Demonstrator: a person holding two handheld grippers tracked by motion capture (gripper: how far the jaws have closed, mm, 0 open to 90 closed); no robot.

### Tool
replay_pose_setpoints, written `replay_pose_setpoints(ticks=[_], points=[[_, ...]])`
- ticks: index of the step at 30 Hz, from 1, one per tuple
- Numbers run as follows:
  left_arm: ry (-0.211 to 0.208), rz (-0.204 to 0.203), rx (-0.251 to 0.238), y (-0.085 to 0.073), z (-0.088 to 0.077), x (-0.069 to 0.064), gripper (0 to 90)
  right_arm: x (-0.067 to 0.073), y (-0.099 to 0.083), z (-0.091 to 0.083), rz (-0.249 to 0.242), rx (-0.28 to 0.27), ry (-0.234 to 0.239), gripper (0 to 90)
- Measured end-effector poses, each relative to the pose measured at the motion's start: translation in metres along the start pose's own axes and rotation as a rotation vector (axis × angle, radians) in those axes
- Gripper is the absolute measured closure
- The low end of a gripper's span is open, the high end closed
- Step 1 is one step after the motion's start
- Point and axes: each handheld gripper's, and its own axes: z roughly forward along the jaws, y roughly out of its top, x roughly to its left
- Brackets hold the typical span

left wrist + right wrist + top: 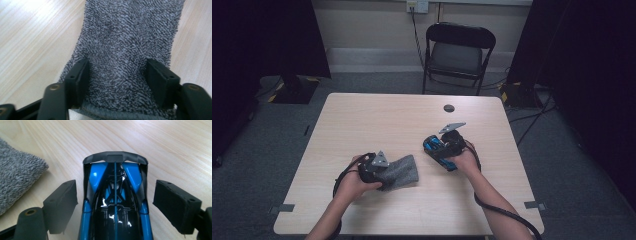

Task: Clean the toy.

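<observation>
A grey terry cloth (406,169) (130,32) lies on the wooden table (387,115) at front left. My left gripper (386,175) (120,75) is set down on its near end, open, with the cloth running between the jaws and spreading past both. A glossy blue and black toy car (430,146) (95,177) sits right of the cloth. My right gripper (439,150) (116,202) straddles the car's middle, open, with a gap showing on each side. The car's black rear wing points away from the camera, and a corner of the cloth (17,170) lies to its left.
A dark round grommet (449,108) is set in the table near its far edge. A black folding chair (459,50) stands beyond the table. Cables trail from both grippers over the front edge. Tape marks sit at the front corners.
</observation>
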Motion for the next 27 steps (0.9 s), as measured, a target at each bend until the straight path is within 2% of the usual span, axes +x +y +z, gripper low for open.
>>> replay_pose_setpoints(ticks=[2, 5, 10, 16, 27], points=[[-0.001, -0.002, -0.001, 0.0, 0.0, -0.001, 41.6, -0.002, 0.001, 0.002, 0.014, 0.004, 0.005, 18.4], [-0.013, -0.027, -0.021, -0.002, 0.0, -0.001, 46.5, -0.003, 0.003, 0.006, 0.018, 0.008, 0.007, 17.2], [-0.02, -0.027, -0.02, -0.003, 0.0, -0.001, 52.3, -0.001, 0.008, 0.013, 0.02, 0.023, 0.007, 15.3], [-0.021, -0.035, -0.037, -0.005, 0.0, -0.001, 53.1, 0.0, 0.01, 0.02, 0.017, 0.051, -0.022, 15.1], [-0.024, -0.036, -0.038, -0.005, 0.0, -0.001, 53.0, -0.001, 0.006, 0.03, 0.018, 0.098, -0.034, 14.1]])
